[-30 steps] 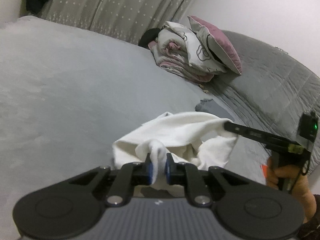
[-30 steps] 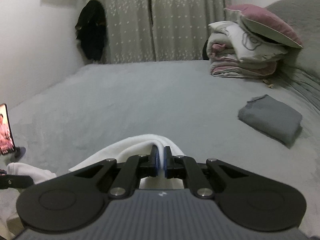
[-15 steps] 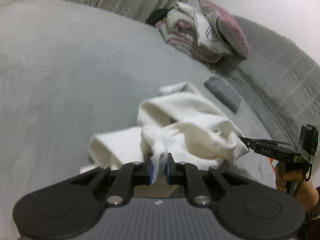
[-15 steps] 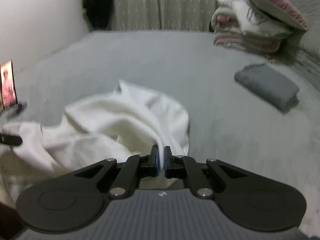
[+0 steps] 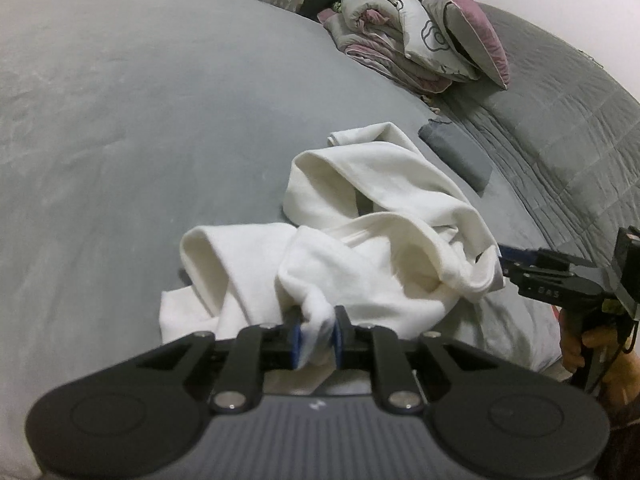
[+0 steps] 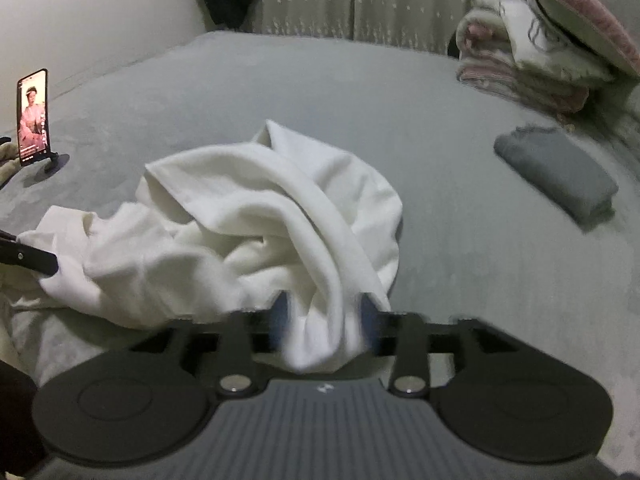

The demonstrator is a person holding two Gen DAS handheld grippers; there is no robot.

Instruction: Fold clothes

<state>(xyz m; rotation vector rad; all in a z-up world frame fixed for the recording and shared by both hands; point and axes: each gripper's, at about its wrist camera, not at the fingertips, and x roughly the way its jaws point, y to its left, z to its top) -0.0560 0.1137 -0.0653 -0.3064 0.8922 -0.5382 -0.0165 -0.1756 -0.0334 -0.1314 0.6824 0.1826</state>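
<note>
A crumpled white garment (image 5: 372, 240) lies in a heap on the grey bed (image 5: 120, 128); it also shows in the right wrist view (image 6: 248, 216). My left gripper (image 5: 316, 334) has its jaws partly apart with a fold of the white cloth between them. My right gripper (image 6: 320, 316) is open, its fingers wide apart and blurred, with a bunch of the cloth lying loose between them. The right gripper also shows in the left wrist view (image 5: 500, 256) at the garment's right edge.
A folded grey garment (image 6: 556, 172) lies on the bed at the right. A stack of folded bedding and a pink pillow (image 5: 420, 40) sits at the far end. A phone on a stand (image 6: 34, 124) stands at the left. Curtains (image 6: 352, 0) hang behind.
The white garment has come down from the air and now lies on the bed. My right gripper has opened and let go of the cloth. My left gripper's jaws have spread a little.
</note>
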